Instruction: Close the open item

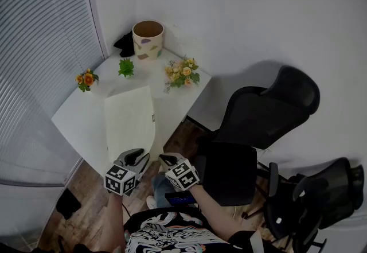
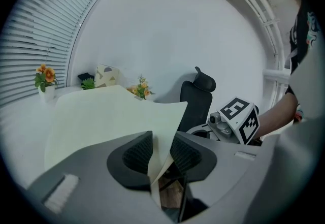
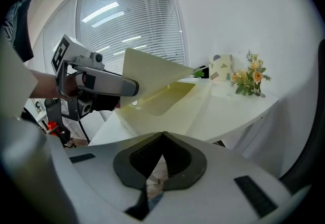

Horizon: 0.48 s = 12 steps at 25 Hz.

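Observation:
A pale-yellow flat case [image 1: 129, 120] lies on the white table [image 1: 74, 123] near its front edge. In the right gripper view its lid [image 3: 152, 68] stands tilted up over the shallow base [image 3: 167, 98]. My left gripper [image 1: 136, 155] is at the lid's near corner. The lid's thin edge [image 2: 101, 116] runs between the pads, and my left gripper [image 2: 161, 149] is shut on it. My right gripper [image 1: 167, 159] hovers just right of the left one, off the table's edge. Its jaws [image 3: 162, 154] are shut with nothing between them.
At the table's back stand a patterned pot [image 1: 148, 39], a small green plant [image 1: 126, 67] and two flower bunches [image 1: 182, 73] [image 1: 86, 80]. Window blinds [image 1: 40, 45] line the left. Black office chairs [image 1: 264, 114] [image 1: 321, 194] stand on the wood floor to the right.

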{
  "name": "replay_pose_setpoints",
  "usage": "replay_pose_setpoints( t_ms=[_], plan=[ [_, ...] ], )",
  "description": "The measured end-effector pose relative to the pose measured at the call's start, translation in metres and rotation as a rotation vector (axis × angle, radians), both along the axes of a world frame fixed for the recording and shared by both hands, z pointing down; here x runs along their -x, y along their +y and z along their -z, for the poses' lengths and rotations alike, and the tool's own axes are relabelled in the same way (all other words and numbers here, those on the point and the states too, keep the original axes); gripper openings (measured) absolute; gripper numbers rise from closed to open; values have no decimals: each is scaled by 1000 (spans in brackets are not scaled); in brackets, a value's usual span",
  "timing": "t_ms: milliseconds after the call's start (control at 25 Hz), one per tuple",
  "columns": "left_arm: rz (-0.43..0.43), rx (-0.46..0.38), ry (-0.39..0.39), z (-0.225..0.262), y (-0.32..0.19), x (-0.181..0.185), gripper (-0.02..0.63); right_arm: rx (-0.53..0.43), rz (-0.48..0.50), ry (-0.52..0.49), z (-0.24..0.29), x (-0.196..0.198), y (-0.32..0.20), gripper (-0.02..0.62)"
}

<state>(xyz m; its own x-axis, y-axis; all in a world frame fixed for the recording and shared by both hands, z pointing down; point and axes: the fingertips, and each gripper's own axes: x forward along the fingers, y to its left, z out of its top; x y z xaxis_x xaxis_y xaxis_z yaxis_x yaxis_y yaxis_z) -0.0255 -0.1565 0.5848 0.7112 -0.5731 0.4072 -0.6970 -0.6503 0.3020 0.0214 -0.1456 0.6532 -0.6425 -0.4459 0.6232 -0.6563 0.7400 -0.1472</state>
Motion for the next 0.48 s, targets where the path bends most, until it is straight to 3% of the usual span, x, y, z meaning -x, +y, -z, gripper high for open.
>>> replay_pose_setpoints(
  t_ms=[480],
  plan=[
    [-31, 44, -50, -14, -1, -6, 106, 4, -3, -5, 1, 0, -1, 2]
  ],
)
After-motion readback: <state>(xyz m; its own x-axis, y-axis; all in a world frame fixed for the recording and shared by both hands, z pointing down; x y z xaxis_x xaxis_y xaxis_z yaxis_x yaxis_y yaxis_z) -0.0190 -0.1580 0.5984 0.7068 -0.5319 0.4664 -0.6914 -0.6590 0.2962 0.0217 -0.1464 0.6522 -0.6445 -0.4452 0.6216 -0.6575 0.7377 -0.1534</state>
